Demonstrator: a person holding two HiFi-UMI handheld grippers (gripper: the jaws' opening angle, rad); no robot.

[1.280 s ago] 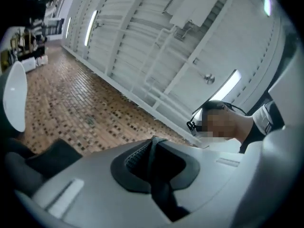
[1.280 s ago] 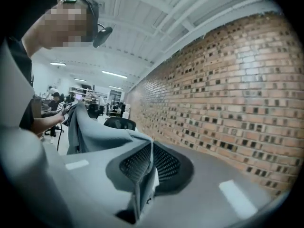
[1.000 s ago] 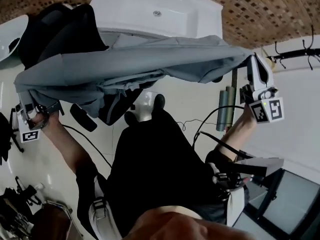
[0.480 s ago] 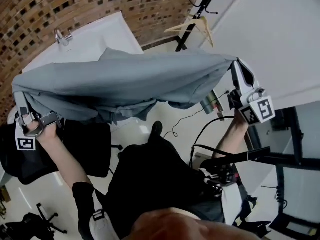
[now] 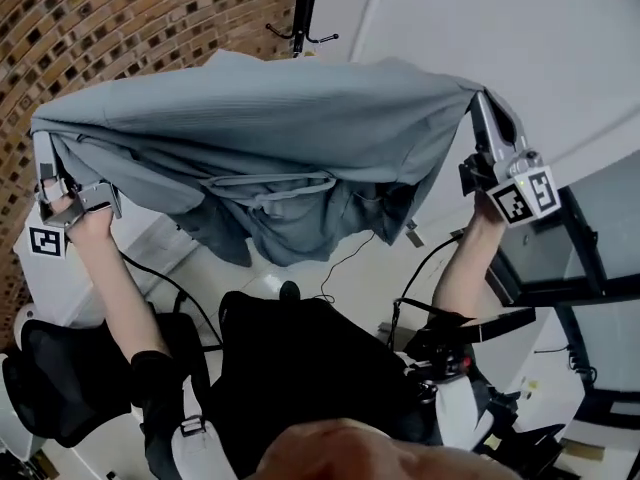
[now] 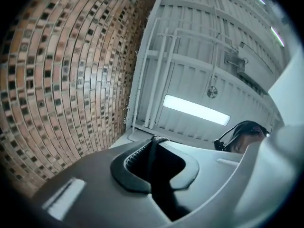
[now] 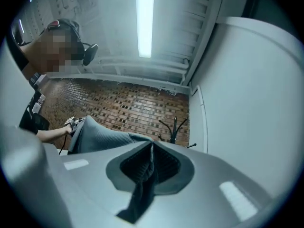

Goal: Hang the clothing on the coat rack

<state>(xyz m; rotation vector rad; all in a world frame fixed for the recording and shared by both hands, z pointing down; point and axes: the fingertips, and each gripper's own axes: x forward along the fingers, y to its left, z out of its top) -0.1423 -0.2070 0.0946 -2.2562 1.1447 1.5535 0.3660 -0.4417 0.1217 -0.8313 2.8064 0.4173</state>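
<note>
A grey garment (image 5: 270, 138) hangs spread out in the air between my two grippers. My left gripper (image 5: 42, 158) is shut on its left end, and a thin fold of cloth (image 6: 152, 148) shows between the pads. At the right end my right gripper (image 7: 151, 158) is shut on another fold (image 7: 142, 194), its jaws meeting the cloth at the upper right of the head view (image 5: 478, 106). The black coat rack (image 5: 304, 8) stands past the garment's top edge against the brick wall, apart from it. The rack (image 7: 174, 129) also appears small and far off in the right gripper view.
A brick wall (image 5: 110, 28) runs behind on the left and a white wall (image 5: 520, 38) on the right. Below stand a white counter (image 5: 30, 293), a black office chair (image 5: 55, 383) and a black metal frame (image 5: 570, 288). Cables (image 5: 345, 258) lie on the pale floor.
The view has swung round and both grippers have carried the spread garment up toward the coat rack, which now shows just above its top edge. Both grips stay the same.
</note>
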